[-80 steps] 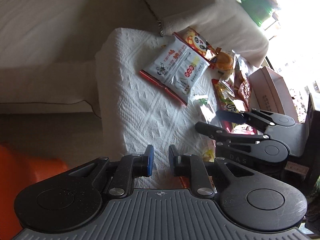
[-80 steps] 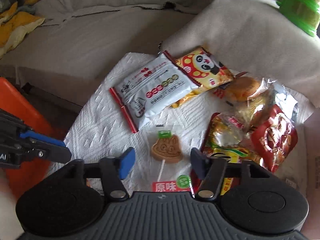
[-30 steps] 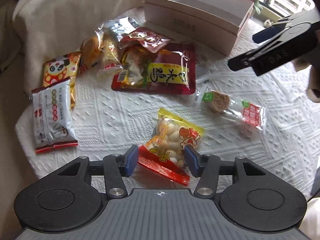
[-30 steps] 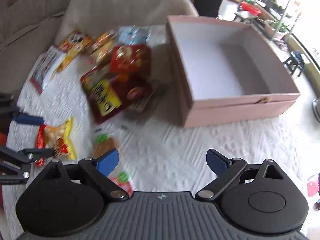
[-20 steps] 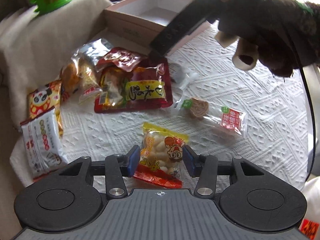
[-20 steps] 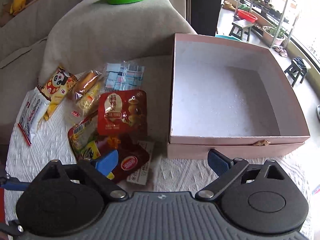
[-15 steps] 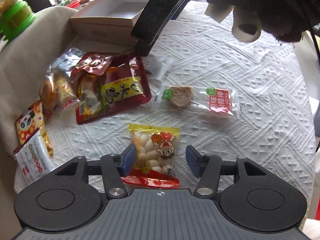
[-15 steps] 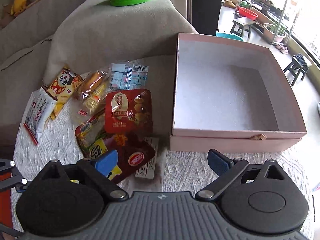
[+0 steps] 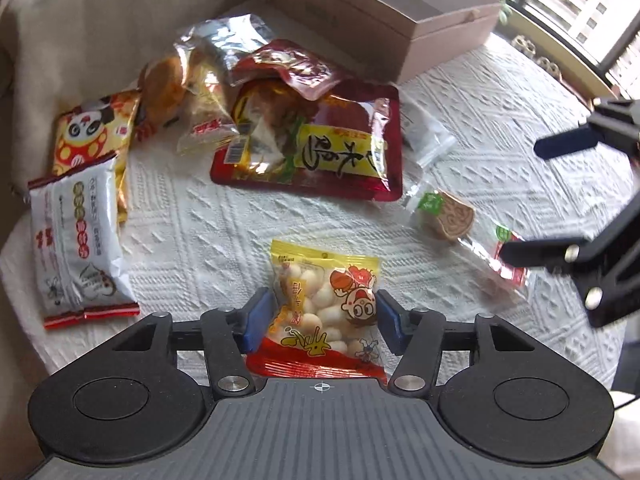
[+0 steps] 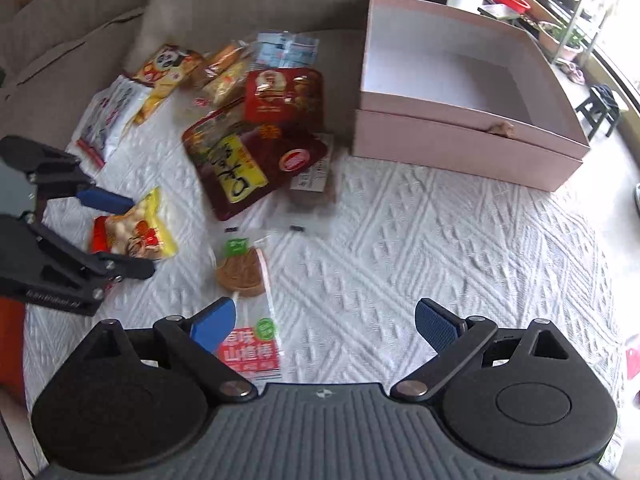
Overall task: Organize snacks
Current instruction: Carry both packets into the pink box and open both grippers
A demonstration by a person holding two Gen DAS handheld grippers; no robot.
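Left gripper (image 9: 318, 322) points steeply down over the white textured cloth (image 9: 500, 120). A yellow-and-red bag of white puffed snacks (image 9: 326, 308) lies flat on the cloth between its blue pads (image 9: 256, 320). The jaws are closing; the pads sit right at the bag's edges, and firm contact cannot be confirmed.

Right gripper (image 10: 324, 324) has its jaws spread wide and holds nothing. Below its left pad lies a wrapped haw lollipop (image 10: 242, 272), with the red label end of the wrapper under the pad.

The other snacks are heaped toward the sofa side: a large red pouch with a yellow label (image 9: 316, 144), a smaller red pouch (image 10: 284, 96) lying on top of it, a panda-print packet (image 9: 94, 128), a white packet with red ends (image 9: 76, 236), and clear-wrapped pastries (image 9: 184, 84).

The open pink box (image 10: 464, 140) stands beyond the heap, just beside the red pouches. Its interior is bare.
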